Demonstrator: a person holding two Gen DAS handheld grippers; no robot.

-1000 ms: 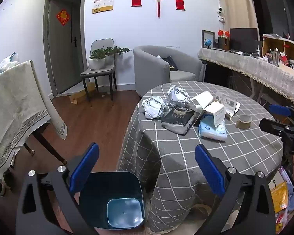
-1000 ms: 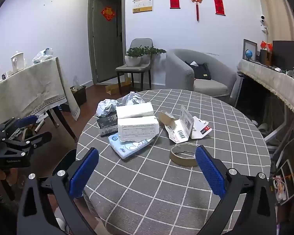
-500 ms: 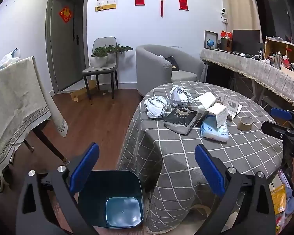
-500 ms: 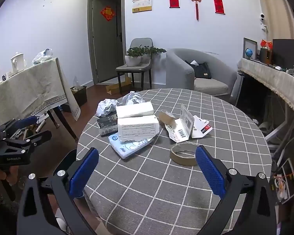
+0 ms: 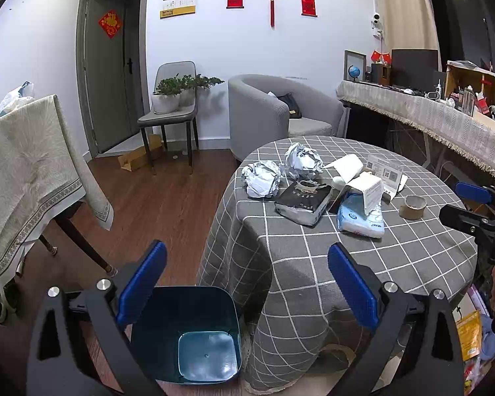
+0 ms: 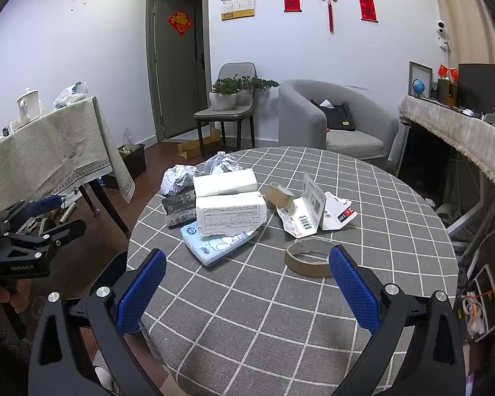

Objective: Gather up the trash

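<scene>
Trash lies on the round checked table (image 5: 363,264) (image 6: 363,178): two crumpled paper balls (image 5: 262,183) (image 6: 178,180), a black packet (image 5: 303,199), a torn white box (image 6: 231,214), a blue tissue pack (image 5: 361,219) (image 6: 214,246), torn packaging (image 6: 308,209) and a cardboard tape ring (image 5: 412,206) (image 6: 308,257). A dark blue bin (image 5: 184,333) stands on the floor at the table's left side. My left gripper (image 5: 247,277) is open above the bin, holding nothing. My right gripper (image 6: 247,283) is open over the table's near edge, the tape ring just beyond its right finger (image 6: 353,290).
A cloth-covered side table (image 5: 23,165) stands to the left. At the back are a chair with potted plants (image 5: 171,112) and a grey armchair (image 5: 274,115); a long covered counter (image 5: 429,115) runs along the right. Bare wooden floor (image 5: 155,204) lies between the tables.
The left wrist view has risen and pulled back slightly, so the table's trash sits a little farther off. The right gripper has barely shifted. Both grippers stay open.
</scene>
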